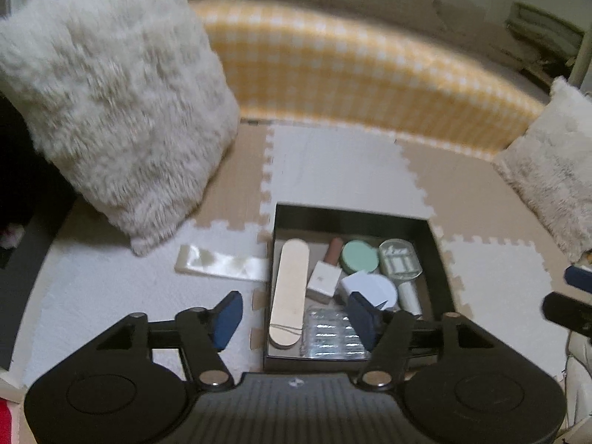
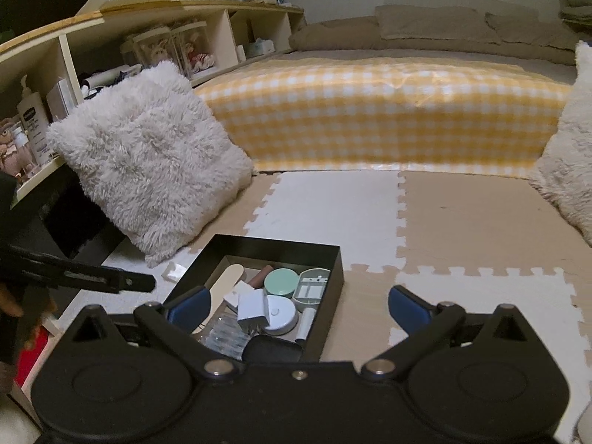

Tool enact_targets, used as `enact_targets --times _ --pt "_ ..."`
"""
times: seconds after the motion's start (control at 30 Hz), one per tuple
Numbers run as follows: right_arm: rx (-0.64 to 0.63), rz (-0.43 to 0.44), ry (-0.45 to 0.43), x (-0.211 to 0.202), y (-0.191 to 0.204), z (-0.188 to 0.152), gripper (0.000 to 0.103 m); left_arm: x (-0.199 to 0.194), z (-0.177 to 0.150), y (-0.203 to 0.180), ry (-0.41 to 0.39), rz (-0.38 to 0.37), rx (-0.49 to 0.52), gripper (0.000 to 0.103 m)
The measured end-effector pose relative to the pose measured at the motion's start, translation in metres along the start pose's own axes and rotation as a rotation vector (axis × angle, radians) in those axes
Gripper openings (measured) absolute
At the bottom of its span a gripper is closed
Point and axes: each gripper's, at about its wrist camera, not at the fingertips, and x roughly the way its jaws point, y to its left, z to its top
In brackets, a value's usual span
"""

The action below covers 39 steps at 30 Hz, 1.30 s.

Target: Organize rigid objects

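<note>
Both tongs stand open and empty. From the left wrist view the left gripper (image 1: 296, 316) hangs above the near left part of the black box (image 1: 436, 244), its blue pads spread with nothing pressed between them; the right gripper (image 2: 298, 305) hangs above the box's near edge, its jaws wide and bare.

Inside the box lie the collected items: a long wooden file (image 1: 290, 288) along the left wall, a blister pack (image 1: 335, 338) at the near edge, a white cube-shaped block (image 1: 325, 281), a mint round tin (image 1: 359, 257) toward the far wall, a pale green hand mirror (image 1: 401, 262) by the right wall, and a white round case (image 1: 373, 288) in the middle.

Judging by this, a placing step looks just finished. A clear plastic wrapper (image 1: 222, 266) lies on the foam mat (image 1: 333, 162) just beside the box's left wall. Whether it counts as a rigid object is doubtful; the next move calls for finding any remaining piece outside the box.
</note>
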Motion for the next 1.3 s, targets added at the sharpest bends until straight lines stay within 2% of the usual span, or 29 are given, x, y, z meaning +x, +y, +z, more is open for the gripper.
enact_targets --times 0.1,0.23,0.53,0.63,0.73,1.0,1.3 --pt "0.000 -0.003 -0.008 -0.010 0.001 -0.004 0.103 -0.022 -0.007 -0.010 -0.060 0.013 0.014 0.077" --pt "0.000 -0.004 -0.022 -0.023 0.001 -0.010 0.103 -0.049 -0.019 -0.025 -0.123 0.013 0.034 0.087" --pt "0.005 -0.023 -0.074 -0.058 0.007 -0.019 0.103 -0.092 -0.051 -0.047 -0.222 0.049 0.075 0.103" --pt "0.008 -0.038 -0.090 -0.068 0.008 -0.023 0.103 -0.102 -0.060 -0.051 -0.236 0.084 0.081 0.103" --pt "0.003 -0.059 -0.106 -0.078 0.009 -0.030 0.103 -0.109 -0.069 -0.051 -0.254 0.071 0.079 0.103" --pt "-0.021 -0.105 -0.148 -0.095 0.012 -0.044 0.103 -0.126 -0.084 -0.055 -0.347 0.108 0.095 0.103" --pt "-0.016 -0.136 -0.181 -0.104 0.011 -0.049 0.103 -0.128 -0.089 -0.062 -0.370 0.095 0.143 0.103"
